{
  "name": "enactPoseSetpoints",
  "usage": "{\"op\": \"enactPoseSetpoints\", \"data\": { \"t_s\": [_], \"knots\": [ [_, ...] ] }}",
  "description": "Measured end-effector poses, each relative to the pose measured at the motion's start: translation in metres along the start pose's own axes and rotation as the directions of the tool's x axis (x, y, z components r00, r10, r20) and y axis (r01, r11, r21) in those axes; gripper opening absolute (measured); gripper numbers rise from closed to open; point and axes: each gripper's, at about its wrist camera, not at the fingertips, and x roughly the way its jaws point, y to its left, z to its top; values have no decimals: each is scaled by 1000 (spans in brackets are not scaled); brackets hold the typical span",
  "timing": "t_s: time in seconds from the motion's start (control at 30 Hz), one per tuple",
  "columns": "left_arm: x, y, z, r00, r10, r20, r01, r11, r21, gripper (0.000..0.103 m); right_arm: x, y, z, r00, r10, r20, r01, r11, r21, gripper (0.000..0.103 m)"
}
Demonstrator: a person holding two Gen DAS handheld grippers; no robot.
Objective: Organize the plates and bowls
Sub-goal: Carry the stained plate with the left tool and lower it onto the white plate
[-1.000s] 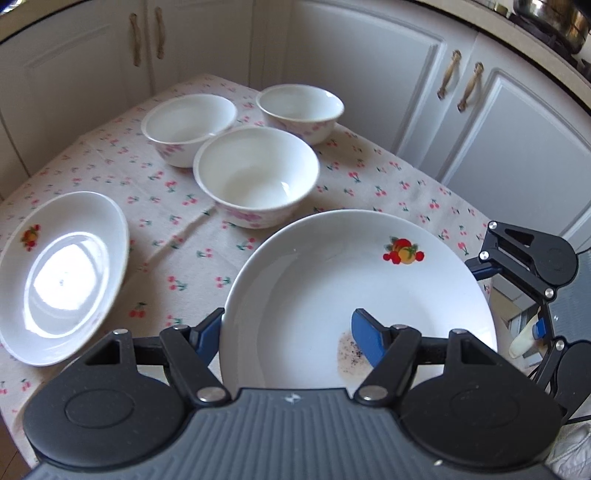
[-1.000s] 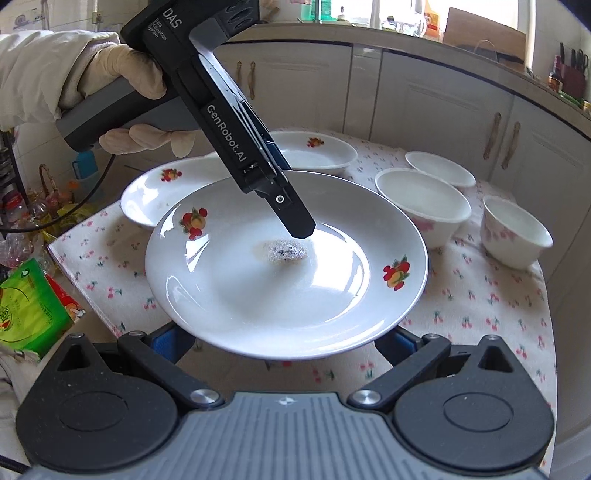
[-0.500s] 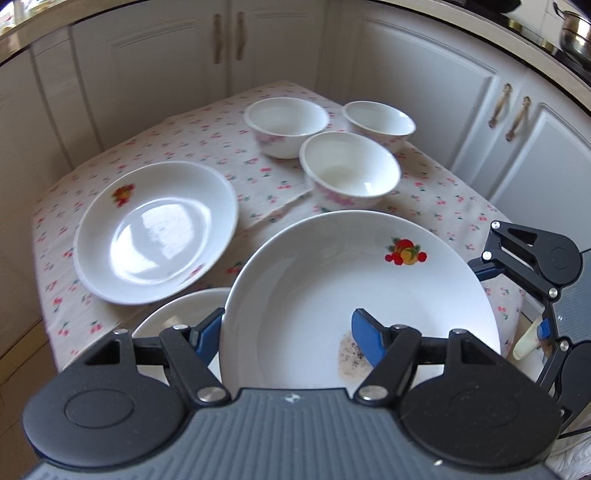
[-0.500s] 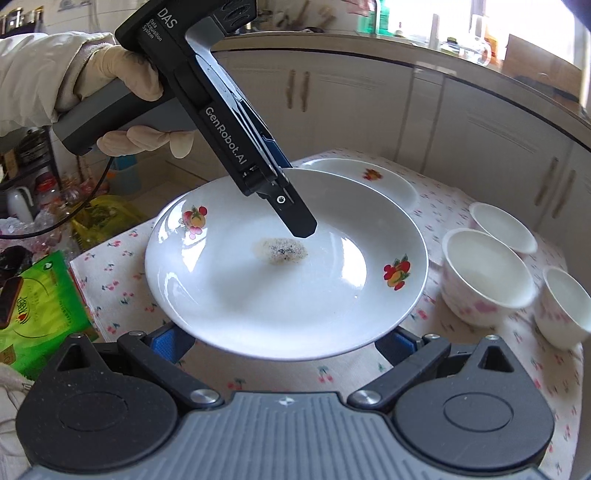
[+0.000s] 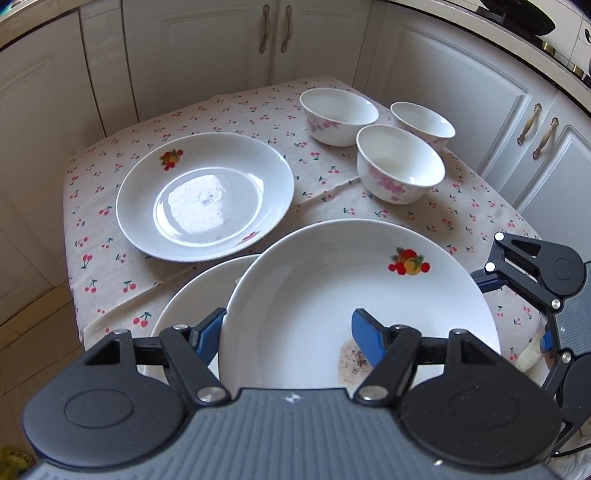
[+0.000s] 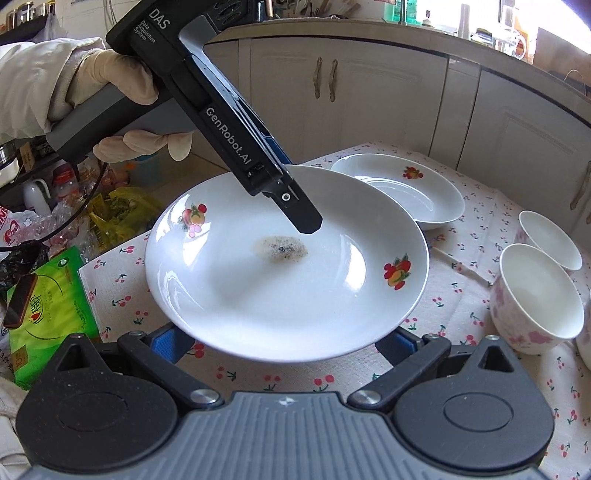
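My left gripper [image 5: 288,332] clamps the plate's [image 5: 332,295] rim. The plate sits near level at frame centre, face up. My right gripper [image 6: 284,341] stands wide apart under it.

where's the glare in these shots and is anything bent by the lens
Left wrist view: a bright window reflection washes out the centre of the far plate; cabinet doors curve. Right wrist view: overexposed window, countertop edge bowed, glare streaks on the held plate.

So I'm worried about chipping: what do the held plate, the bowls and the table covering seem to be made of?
The held plate looks like glazed white ceramic or porcelain: glossy window glare, printed fruit decal. The bowls look the same, glossy with pink floral prints. The tablecloth looks like matte woven cloth, creased, with a cherry print. Both could chip if knocked.
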Motion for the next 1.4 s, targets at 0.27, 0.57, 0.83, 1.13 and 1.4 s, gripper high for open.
{"op": "enactPoseSetpoints", "data": {
  "t_s": [0.27, 0.57, 0.83, 1.13, 1.4],
  "knots": [
    [8, 11, -3, 1000, -16, 2, 16, 1000, -24, 72, 9, 7, 9, 999, -26, -30, 26, 1000, 17, 103],
    [14, 17, -7, 1000, -27, 1, 27, 999, -32, 72, 15, 19, 19, 995, -67, -75, 69, 997, 20, 103],
    [20, 25, -8, 999, -35, -2, 35, 998, -50, 72, 17, 25, 25, 992, -78, -101, 81, 996, 27, 103],
    [27, 23, -5, 1000, -19, -16, 18, 999, -38, 72, 14, 26, 29, 993, -62, -96, 67, 997, 42, 103],
    [27, 22, -1, 1000, -12, -7, 12, 1000, -21, 72, 15, 27, 28, 994, -60, -96, 65, 997, 45, 103]
  ]
}}
